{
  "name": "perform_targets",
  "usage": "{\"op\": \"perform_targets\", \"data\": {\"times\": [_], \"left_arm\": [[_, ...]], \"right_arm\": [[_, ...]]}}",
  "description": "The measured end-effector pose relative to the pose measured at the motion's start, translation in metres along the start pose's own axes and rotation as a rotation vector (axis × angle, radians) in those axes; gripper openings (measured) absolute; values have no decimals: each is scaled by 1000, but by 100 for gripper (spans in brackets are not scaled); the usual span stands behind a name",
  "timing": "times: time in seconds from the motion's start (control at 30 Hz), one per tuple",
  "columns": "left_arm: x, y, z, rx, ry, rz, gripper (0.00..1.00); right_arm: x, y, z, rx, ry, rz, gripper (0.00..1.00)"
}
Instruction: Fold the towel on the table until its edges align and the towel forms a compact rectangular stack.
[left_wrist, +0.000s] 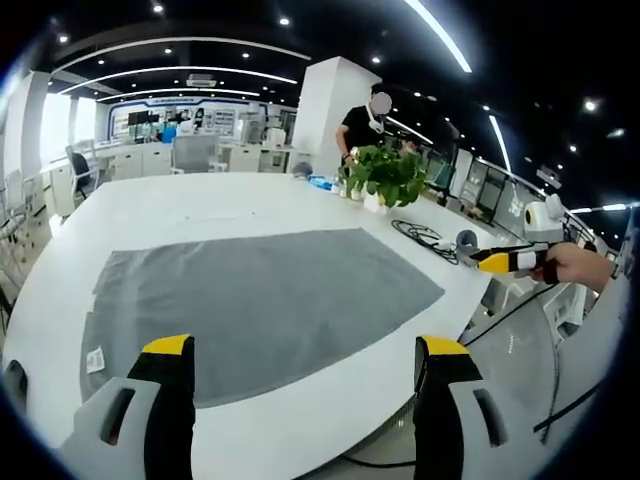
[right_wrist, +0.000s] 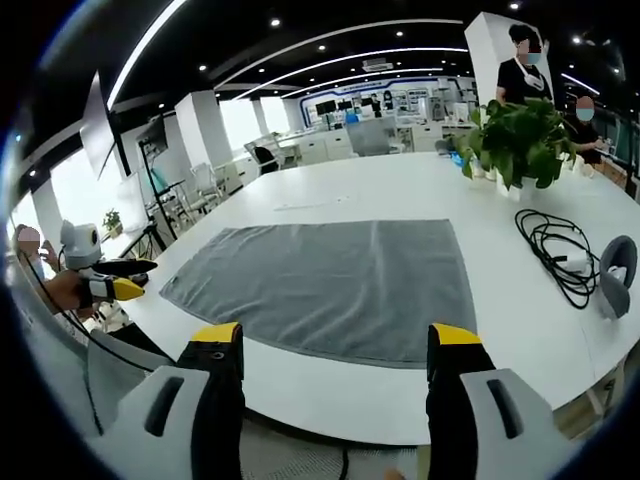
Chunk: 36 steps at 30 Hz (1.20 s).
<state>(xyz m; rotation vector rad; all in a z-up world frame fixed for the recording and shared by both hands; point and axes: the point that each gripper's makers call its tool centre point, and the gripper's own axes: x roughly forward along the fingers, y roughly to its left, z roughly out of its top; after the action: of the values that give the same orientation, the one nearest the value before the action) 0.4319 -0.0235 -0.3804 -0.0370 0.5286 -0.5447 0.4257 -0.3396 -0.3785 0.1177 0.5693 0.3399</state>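
Towel (left_wrist: 260, 305) lies flat, unfolded, grey, on table (left_wrist: 240, 200).

white pillar (left_wrist: 330, 105), ceiling light strips (right_wrist: 340, 40)

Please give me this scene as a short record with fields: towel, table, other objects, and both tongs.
towel: grey towel, spread flat, unfolded
table: white table
other objects: potted plant, black cable
left tongs: open, apart from the towel, holding nothing
right tongs: open, apart from the towel, holding nothing
task state: folding not yet begun
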Motion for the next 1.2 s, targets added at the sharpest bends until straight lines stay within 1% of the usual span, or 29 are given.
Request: {"op": "perform_targets", "data": {"times": [0.13,0.37,0.57,0.7,0.77,0.83,0.97,1.2], "left_arm": [[-1,3,-2,-6,-1,7,93],[-1,1,-5,-7,10,7,93],[1,0,-6,3,23,-2,93],[3,-1,-3,14,23,-9,93],[5,0,-3,17,28,-8,93],[5,1,-3,13,27,-7,93],[7,2,-5,12,29,-10,93],[9,2,-8,6,36,-15,92]], "right_arm": [[-1,-1,-2,4,3,-5,74],[0,-8,-5,12,4,-18,73],[3,-23,-8,40,4,-53,70],[3,-32,-10,49,8,-73,69],[2,-32,-8,51,5,-77,69],[3,-37,-10,52,7,-86,69],[5,-40,-11,65,13,-95,66],[14,-56,-9,70,19,-119,64]]}}
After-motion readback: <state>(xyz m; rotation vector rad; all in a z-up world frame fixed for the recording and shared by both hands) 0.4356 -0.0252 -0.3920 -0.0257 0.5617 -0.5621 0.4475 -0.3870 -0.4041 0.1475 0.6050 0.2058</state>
